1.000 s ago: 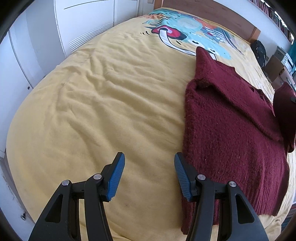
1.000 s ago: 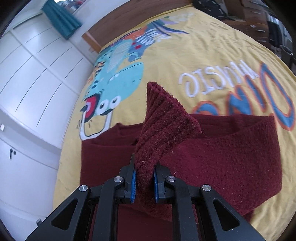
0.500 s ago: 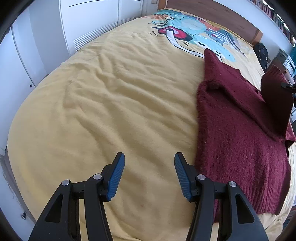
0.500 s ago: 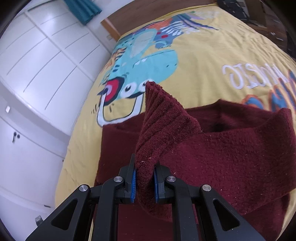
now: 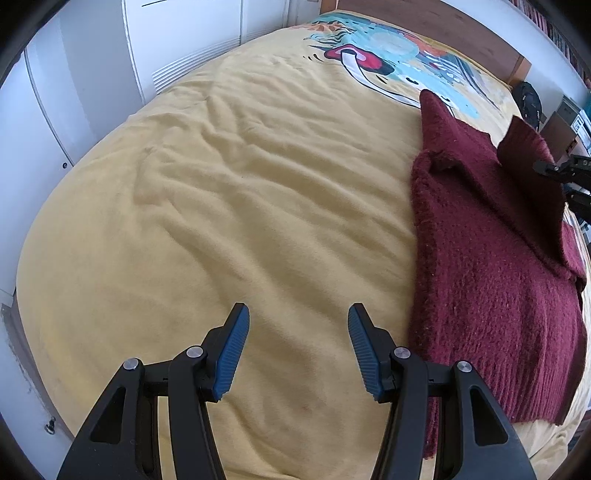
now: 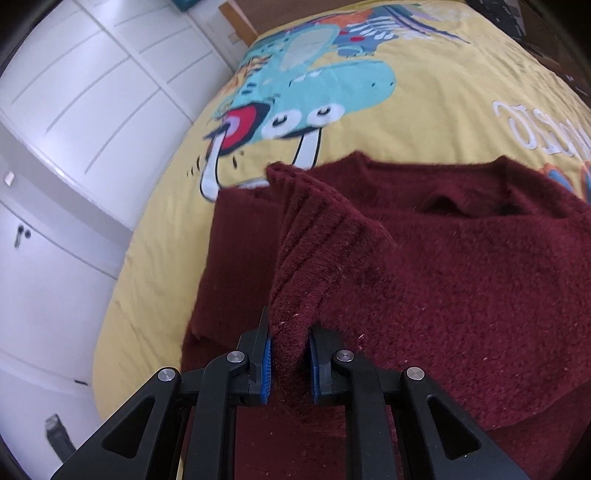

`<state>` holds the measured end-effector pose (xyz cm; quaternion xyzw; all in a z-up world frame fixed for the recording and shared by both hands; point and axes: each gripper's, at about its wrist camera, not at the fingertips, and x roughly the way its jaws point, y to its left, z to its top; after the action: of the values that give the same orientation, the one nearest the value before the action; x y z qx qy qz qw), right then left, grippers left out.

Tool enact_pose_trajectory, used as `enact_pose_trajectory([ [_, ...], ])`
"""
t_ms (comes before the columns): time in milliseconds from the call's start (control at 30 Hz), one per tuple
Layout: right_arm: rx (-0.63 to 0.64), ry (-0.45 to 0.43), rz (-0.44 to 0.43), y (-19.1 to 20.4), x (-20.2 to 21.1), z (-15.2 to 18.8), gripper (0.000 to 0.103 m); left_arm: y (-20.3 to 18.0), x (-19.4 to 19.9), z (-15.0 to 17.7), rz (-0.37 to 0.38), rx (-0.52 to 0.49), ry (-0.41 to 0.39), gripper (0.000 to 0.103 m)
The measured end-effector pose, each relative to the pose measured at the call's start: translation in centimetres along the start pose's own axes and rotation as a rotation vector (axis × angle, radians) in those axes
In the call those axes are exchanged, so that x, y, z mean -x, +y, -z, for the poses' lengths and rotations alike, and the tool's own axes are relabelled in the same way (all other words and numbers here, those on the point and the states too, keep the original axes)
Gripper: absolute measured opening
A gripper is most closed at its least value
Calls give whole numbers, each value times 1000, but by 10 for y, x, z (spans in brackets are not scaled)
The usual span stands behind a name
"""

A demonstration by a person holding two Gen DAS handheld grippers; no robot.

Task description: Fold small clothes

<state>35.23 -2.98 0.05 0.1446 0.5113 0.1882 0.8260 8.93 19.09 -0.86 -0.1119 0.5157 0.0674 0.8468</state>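
Nearest to me, my right gripper (image 6: 290, 363) is pinching the ribbed cuff of a sleeve (image 6: 314, 243), the fabric bunched between the blue pads (image 6: 266, 369). The sleeve rises out of the jaws and drapes forward and to the right over the body of the dark red sweater (image 6: 480, 288), which lies flat directly under and ahead of this gripper. The sweater's neckline is at the far end, toward the headboard, and its hem is close to me, so its long axis runs away from me along the bed. I judge the sleeve is being carried across the chest to be laid down as a fold, and the right hand is the one doing that work.

My left gripper (image 5: 297, 350) is spread wide and holds nothing; it hovers over bare yellow bedspread (image 5: 221, 221). In the left wrist view the sweater (image 5: 491, 295) lies off to the right of these jaws, its near edge just beside the right finger, so this hand would have to move right to reach it.

The bedspread is soft and rumpled, with shallow wrinkles. Farther on, a cartoon dinosaur print (image 6: 314, 85) and white lettering (image 6: 546, 129) cover it. White wardrobe doors (image 6: 74, 110) stand to the left, and a wooden headboard (image 5: 424, 22) closes the far end.
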Motion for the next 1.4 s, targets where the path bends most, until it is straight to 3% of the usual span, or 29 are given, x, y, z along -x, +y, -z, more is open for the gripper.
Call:
enact_pose_trajectory([
  [233,20,69,43,5,-40,15,21,6,-1,2,-15,5,6,50],
  [433,46,81,51,15,-54,19,32,9,1,2,-26,1,5,50],
  [833,141,42,18,37,-34,23,35,5,11,-4,-33,-13,-16,50],
  [1033,178,-41,115,27,-14,19,36,4,9,-6,-32,-6,-17,50],
  [1167,161,-18,171,11,-25,23,40,2,8,-5,-27,-8,-13,50],
  [1267,153,49,163,5,-44,37,42,2,8,-5,-33,-13,-8,50],
  [1400,164,41,132,5,-41,42,44,1,9,-6,-43,-16,-10,50],
])
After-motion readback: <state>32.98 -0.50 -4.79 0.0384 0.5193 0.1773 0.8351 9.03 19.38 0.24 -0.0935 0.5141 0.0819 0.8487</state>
